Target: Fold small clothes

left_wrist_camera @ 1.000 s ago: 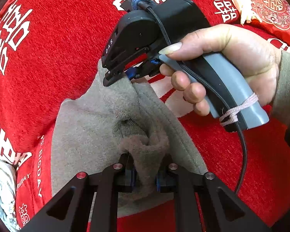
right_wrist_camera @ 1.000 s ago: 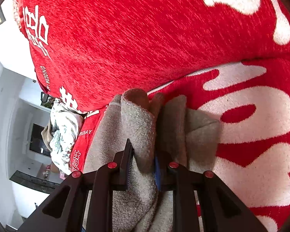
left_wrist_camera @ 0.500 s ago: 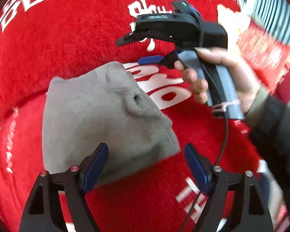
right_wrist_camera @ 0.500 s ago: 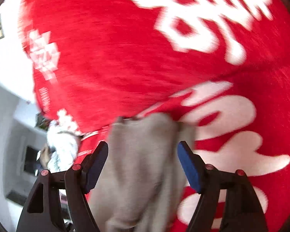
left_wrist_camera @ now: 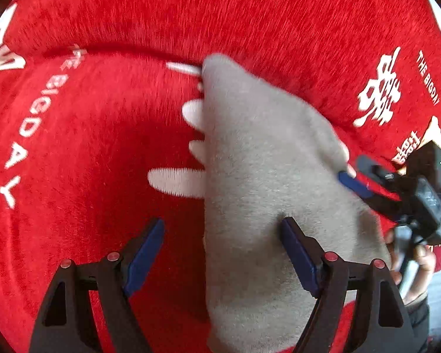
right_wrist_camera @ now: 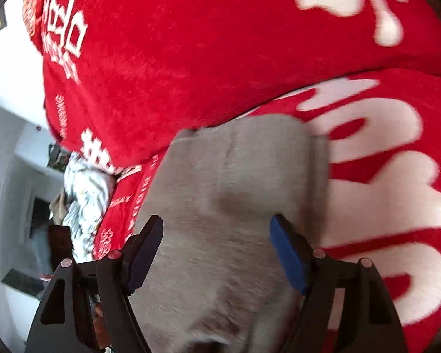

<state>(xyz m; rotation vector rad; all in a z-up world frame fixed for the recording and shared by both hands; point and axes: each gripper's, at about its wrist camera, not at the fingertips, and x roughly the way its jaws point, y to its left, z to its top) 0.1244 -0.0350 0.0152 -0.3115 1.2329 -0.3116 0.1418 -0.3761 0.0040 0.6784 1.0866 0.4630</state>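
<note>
A small grey fleece garment (left_wrist_camera: 267,176) lies folded on a red blanket with white lettering (left_wrist_camera: 97,135). My left gripper (left_wrist_camera: 223,232) hovers open over the garment's near left edge, its blue pads wide apart and pressing on nothing. The right gripper (left_wrist_camera: 364,182) shows at the garment's far right side, held by a hand (left_wrist_camera: 417,261), with its blue pad apart from the cloth. In the right wrist view the garment (right_wrist_camera: 235,206) fills the lower middle, and my right gripper (right_wrist_camera: 217,232) stands open above it with nothing gripped.
The red blanket (right_wrist_camera: 191,44) rises in a padded fold behind the garment. A crumpled pale patterned cloth (right_wrist_camera: 85,194) lies at the blanket's left edge, with white walls and dark furniture (right_wrist_camera: 41,214) beyond.
Both grippers let go of the grey garment and opened wide. The left one rolled and swung over to the garment's left edge; the right one drew back slightly. The garment now lies flat.
</note>
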